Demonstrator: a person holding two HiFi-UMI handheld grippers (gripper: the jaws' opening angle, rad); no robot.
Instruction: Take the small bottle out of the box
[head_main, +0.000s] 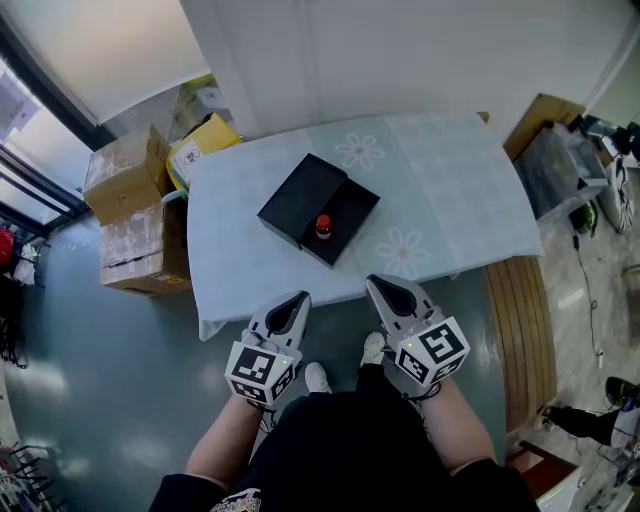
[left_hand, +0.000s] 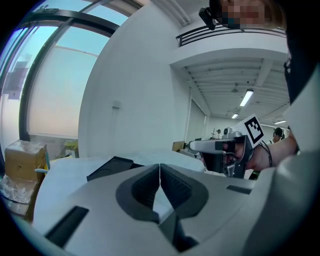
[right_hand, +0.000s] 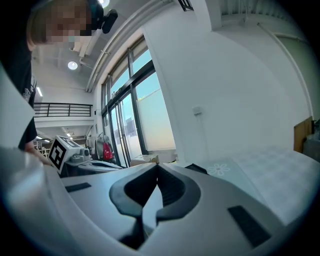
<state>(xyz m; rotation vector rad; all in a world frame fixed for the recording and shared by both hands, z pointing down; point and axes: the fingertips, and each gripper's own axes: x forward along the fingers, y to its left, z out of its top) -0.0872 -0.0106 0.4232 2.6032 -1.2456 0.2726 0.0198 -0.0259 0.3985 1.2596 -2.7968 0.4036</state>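
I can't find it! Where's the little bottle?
In the head view, the small bottle sits inside the open black box in the middle of the table.

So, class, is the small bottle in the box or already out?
In: the red-capped bottle sits inside the open black box, neither gripper near it.

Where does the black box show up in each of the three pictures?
Head view: the black box sits mid-table, centre of picture.
Left gripper view: the box is low, left of centre.
Right gripper view: only its corner, low, just right of centre.
Shared landmark: the pale tablecloth.
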